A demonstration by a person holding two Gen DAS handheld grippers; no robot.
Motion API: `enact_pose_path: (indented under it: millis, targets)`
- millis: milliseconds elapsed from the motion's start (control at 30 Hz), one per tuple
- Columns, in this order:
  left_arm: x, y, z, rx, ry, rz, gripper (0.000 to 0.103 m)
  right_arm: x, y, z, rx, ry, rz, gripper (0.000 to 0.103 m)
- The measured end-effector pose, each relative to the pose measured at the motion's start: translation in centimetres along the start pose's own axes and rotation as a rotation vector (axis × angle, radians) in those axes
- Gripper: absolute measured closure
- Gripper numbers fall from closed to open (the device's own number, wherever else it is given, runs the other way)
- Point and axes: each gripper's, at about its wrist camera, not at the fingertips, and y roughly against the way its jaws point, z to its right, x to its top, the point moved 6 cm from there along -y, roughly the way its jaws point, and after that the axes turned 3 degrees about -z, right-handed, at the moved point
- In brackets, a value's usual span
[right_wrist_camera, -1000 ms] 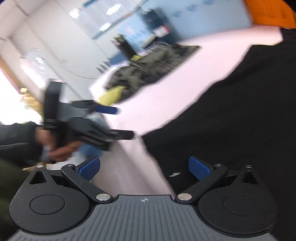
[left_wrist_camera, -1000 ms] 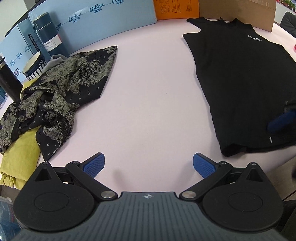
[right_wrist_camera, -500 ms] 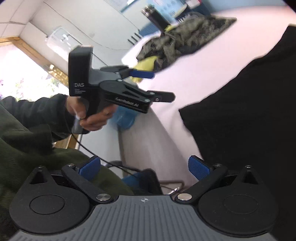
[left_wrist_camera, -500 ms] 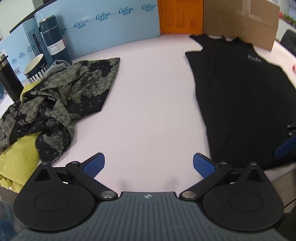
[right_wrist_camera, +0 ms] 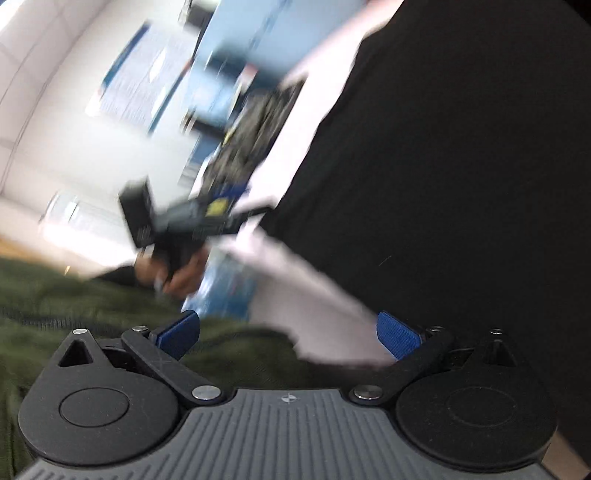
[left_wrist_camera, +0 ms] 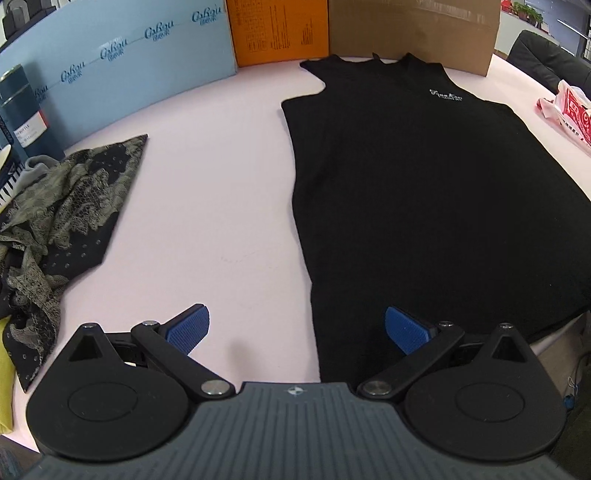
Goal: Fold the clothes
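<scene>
A black sleeveless top (left_wrist_camera: 424, 192) lies flat on the pale pink table (left_wrist_camera: 214, 206), neck toward the far boxes, with a small white logo on the chest. My left gripper (left_wrist_camera: 297, 328) hovers open over the near table edge, its right pad over the garment's lower left corner. In the blurred right wrist view, my right gripper (right_wrist_camera: 288, 336) is open at the table edge beside the black top (right_wrist_camera: 461, 166). The left gripper (right_wrist_camera: 195, 218) shows there too, held in a hand.
A crumpled black and olive patterned garment (left_wrist_camera: 62, 206) lies at the left, over something yellow (left_wrist_camera: 5, 387). Blue panels (left_wrist_camera: 122, 70), an orange box (left_wrist_camera: 277, 29) and a cardboard box (left_wrist_camera: 413, 29) line the far edge. A red and white bag (left_wrist_camera: 569, 110) sits at right.
My left gripper has swung right, bringing the black top to the centre and its right pad over the hem. The right gripper has tilted and moves fast, blurring its view.
</scene>
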Motion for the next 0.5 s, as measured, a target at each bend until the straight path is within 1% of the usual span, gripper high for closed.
enact_pose_path:
  millis: [67,167,233,300,333,367,400,467,500]
  targets:
    - [-0.2,0.1,0.3,-0.021,0.001,-0.007,0.000,0.2,2.7,0.7,-0.083,-0.006,0.105,0.000]
    - [-0.8,-0.1,0.7,-0.033,0.011,-0.025,0.000,-0.7,6.8,2.3,-0.255,0.007,0.232,0.000]
    - [-1.0,-0.4,0.9,-0.029,0.024,-0.042,0.000,-1.5,8.6,3.8,-0.353,-0.006,0.271,0.000]
    - [-0.9,-0.4,1.4,-0.032,0.023,-0.039,0.000,-2.0,9.2,4.7,-0.446,0.012,0.284,0.000]
    - [-0.8,-0.4,1.8,-0.033,0.013,-0.039,0.000,-1.9,9.1,4.6,-0.464,0.035,0.289,0.000]
    - [-0.7,-0.5,2.1,-0.031,-0.003,-0.041,0.000,-1.4,8.3,3.9,-0.411,0.057,0.282,0.000]
    - [-0.6,-0.6,2.4,-0.031,-0.016,-0.046,0.000,-0.8,7.3,3.2,-0.340,0.078,0.270,0.000]
    - [-0.5,-0.8,2.9,-0.031,-0.042,-0.055,0.000,0.6,4.4,1.7,-0.155,0.095,0.215,0.000]
    - [-0.5,-0.9,3.0,-0.027,-0.049,-0.060,0.000,1.2,2.5,1.1,-0.082,0.094,0.181,0.000]
